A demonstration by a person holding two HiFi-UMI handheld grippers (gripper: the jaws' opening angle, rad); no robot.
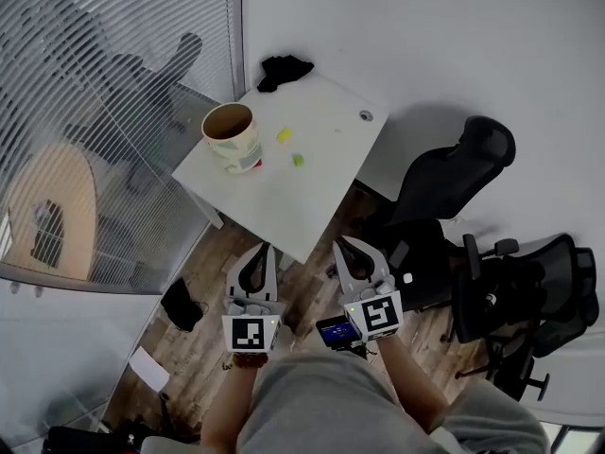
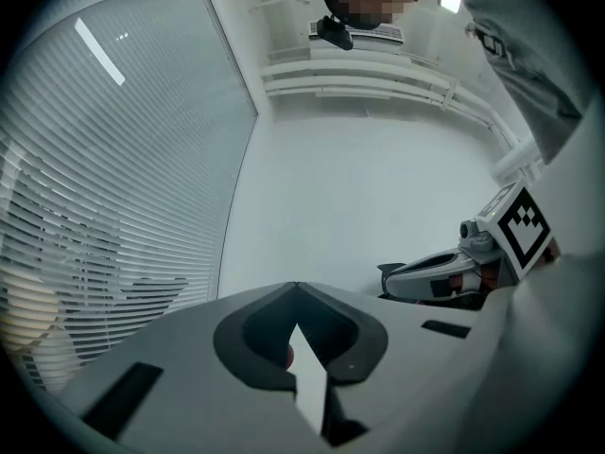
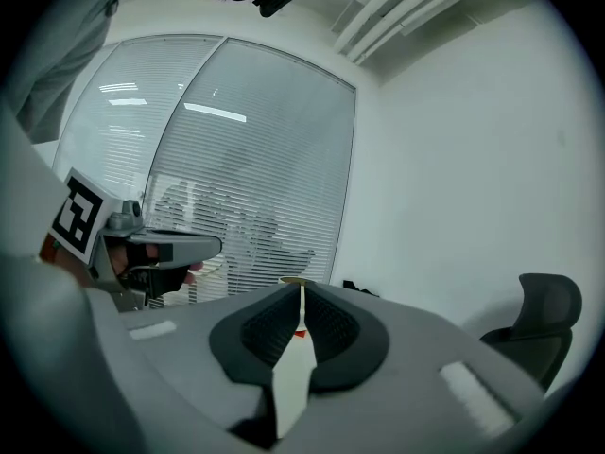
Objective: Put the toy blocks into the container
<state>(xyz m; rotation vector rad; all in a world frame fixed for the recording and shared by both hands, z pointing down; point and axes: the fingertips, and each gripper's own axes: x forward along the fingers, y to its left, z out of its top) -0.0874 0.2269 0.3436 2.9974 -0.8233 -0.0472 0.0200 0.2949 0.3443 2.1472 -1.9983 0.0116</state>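
On the white table [image 1: 321, 192] stands a cream, cup-shaped container [image 1: 230, 132], open at the top. A small red block [image 1: 257, 164] lies against its base. A yellow block [image 1: 283, 134] and a green block [image 1: 299, 159] lie apart to its right. Both grippers hover short of the table's near corner, over the wooden floor, pointing at it. My left gripper [image 1: 263, 248] [image 2: 296, 287] is shut and holds nothing. My right gripper [image 1: 342, 242] [image 3: 302, 288] is also shut and empty. The container's rim [image 3: 295, 280] just peeks over the right jaws.
A black object [image 1: 284, 68] lies at the table's far corner, and a round grommet [image 1: 366, 115] sits at its right corner. Black office chairs [image 1: 454, 173] stand to the right, a blinds-covered glass wall [image 1: 104, 112] to the left, and a dark bag [image 1: 181, 303] on the floor.
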